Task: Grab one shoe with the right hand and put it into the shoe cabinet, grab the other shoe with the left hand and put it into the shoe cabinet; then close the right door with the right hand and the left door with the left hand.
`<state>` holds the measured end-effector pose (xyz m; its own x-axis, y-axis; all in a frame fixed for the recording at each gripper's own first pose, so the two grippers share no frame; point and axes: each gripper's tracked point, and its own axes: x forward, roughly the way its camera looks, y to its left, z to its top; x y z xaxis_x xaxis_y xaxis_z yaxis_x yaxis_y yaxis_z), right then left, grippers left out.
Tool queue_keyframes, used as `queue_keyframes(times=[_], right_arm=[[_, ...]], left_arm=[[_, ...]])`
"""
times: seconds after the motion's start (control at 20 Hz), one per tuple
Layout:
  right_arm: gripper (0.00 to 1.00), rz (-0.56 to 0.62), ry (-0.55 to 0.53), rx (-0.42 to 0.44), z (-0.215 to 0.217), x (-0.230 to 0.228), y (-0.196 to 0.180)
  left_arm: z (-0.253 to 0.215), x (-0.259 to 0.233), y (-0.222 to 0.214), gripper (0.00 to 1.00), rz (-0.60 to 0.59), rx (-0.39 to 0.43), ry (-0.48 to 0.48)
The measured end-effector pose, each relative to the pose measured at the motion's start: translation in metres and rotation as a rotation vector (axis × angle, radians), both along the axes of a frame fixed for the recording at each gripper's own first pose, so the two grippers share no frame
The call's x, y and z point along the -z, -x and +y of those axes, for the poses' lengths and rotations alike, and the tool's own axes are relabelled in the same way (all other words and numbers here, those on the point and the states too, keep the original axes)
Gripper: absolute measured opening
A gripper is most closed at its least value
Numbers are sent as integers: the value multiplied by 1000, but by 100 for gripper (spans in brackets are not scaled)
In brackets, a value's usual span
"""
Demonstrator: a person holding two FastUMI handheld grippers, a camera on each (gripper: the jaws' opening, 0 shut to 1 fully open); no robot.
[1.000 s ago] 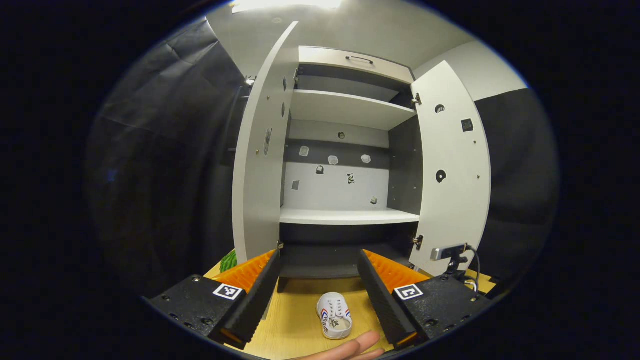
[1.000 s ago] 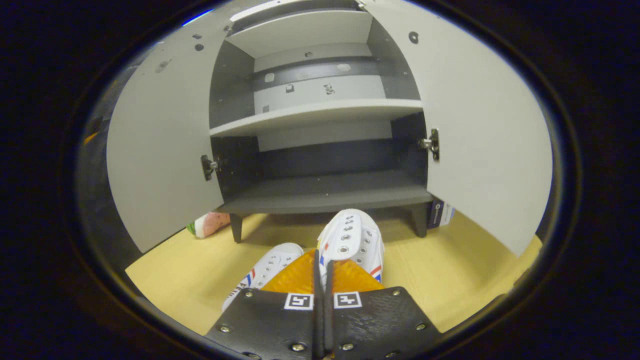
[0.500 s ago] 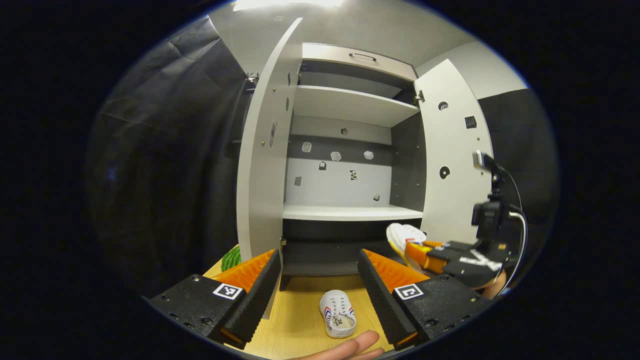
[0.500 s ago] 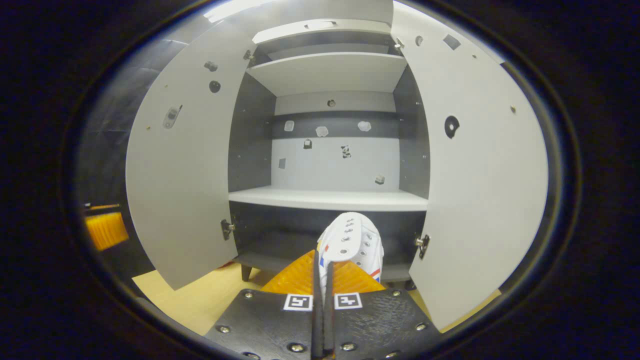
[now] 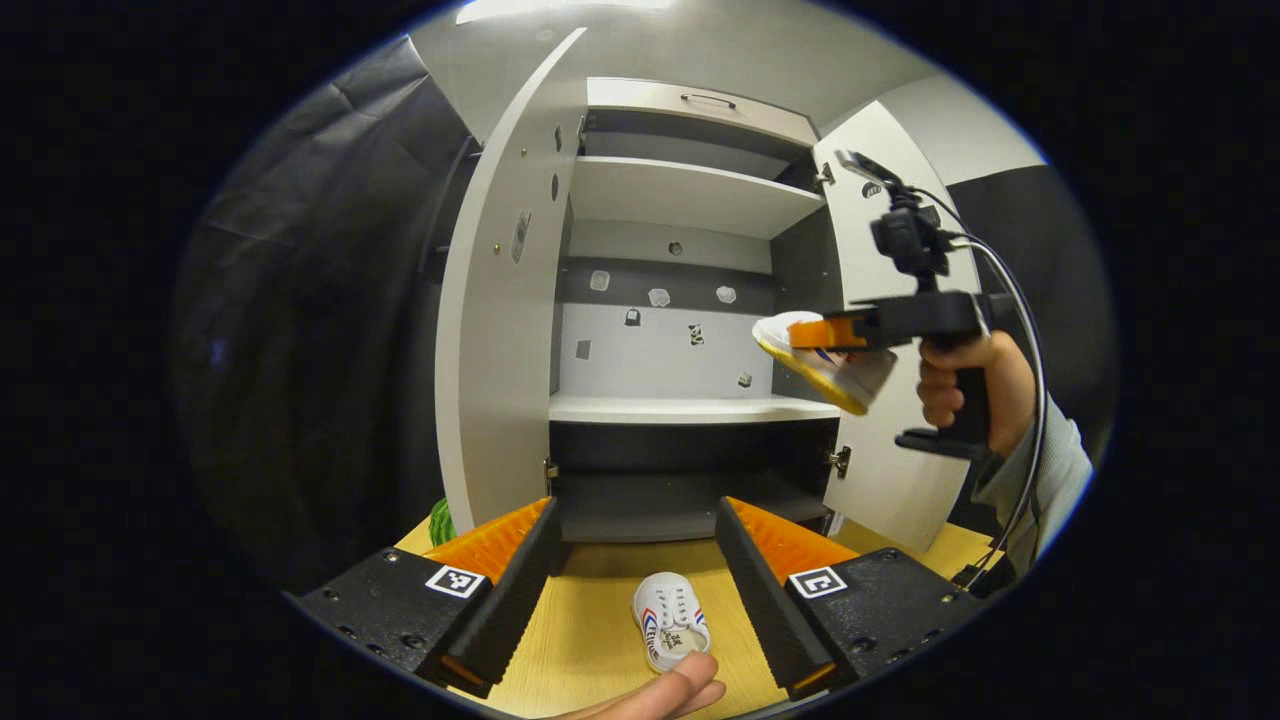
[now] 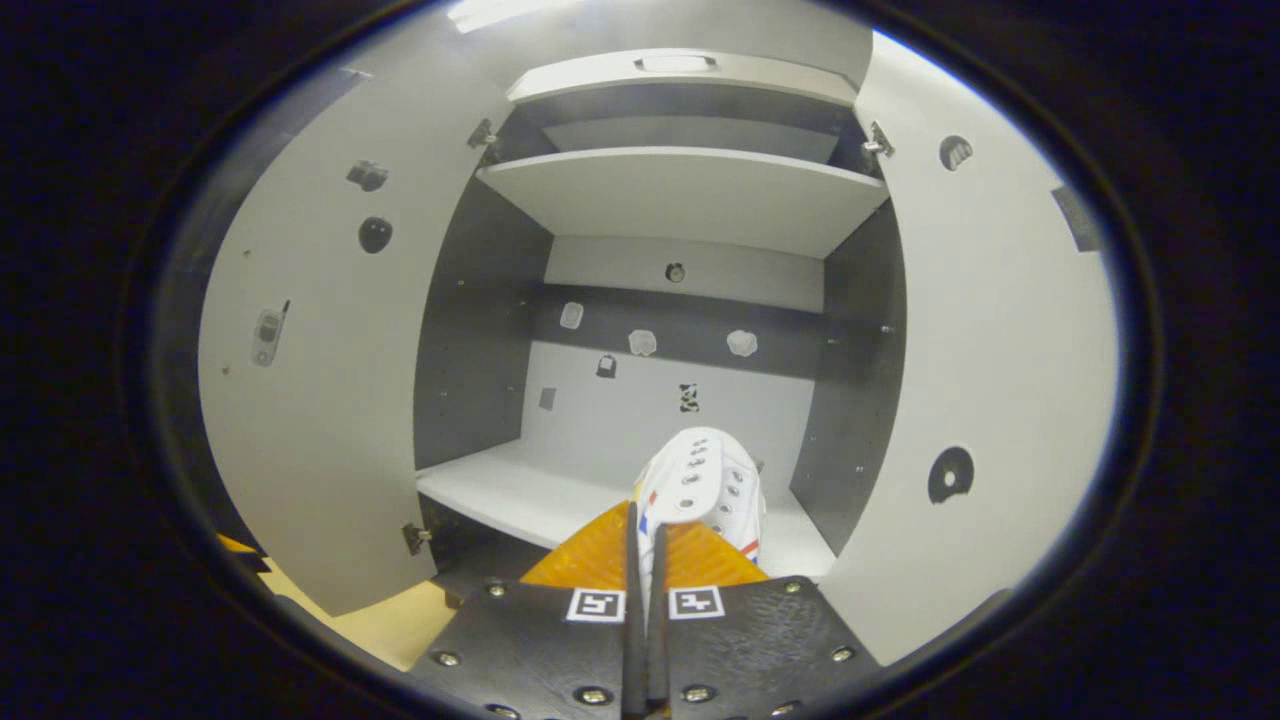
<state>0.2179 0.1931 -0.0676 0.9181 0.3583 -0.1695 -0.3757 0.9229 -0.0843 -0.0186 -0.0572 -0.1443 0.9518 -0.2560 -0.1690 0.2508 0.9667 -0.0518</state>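
Two tongs: the right tongs (image 6: pixel 640 545) are gripping a white canvas shoe (image 6: pixel 705 480), toe pointing ahead at the grey cabinet's middle shelf (image 6: pixel 520 495); the left tongs (image 5: pixel 632 560) are gaping wide above the second white shoe (image 5: pixel 668 630) lying on the wooden floor (image 5: pixel 585 640).

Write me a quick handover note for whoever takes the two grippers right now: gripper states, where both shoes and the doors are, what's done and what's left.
Right gripper: shut on the first shoe, held in the air in front of the shoe cabinet, about level with its middle shelf.
Left gripper: open, holding nothing, pointed at the cabinet with the second shoe on the wooden floor between its fingers, untouched.
Left door and right door both stand open.
Done: first shoe picked up.
Left: set it on a shelf, grab and place the second shoe with the left, then close the right door, then the left.
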Motion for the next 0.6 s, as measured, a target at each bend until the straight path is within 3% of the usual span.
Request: queue_keyframes(times=[0.25,0.6], right_arm=[[2,70,12,18,12,5,-80],[2,155,149,38,24,68,-162]], left_arm=[[4,-2,-10,95,-11,-7,4],[7,1,-25,95,-7,-12,-4]])
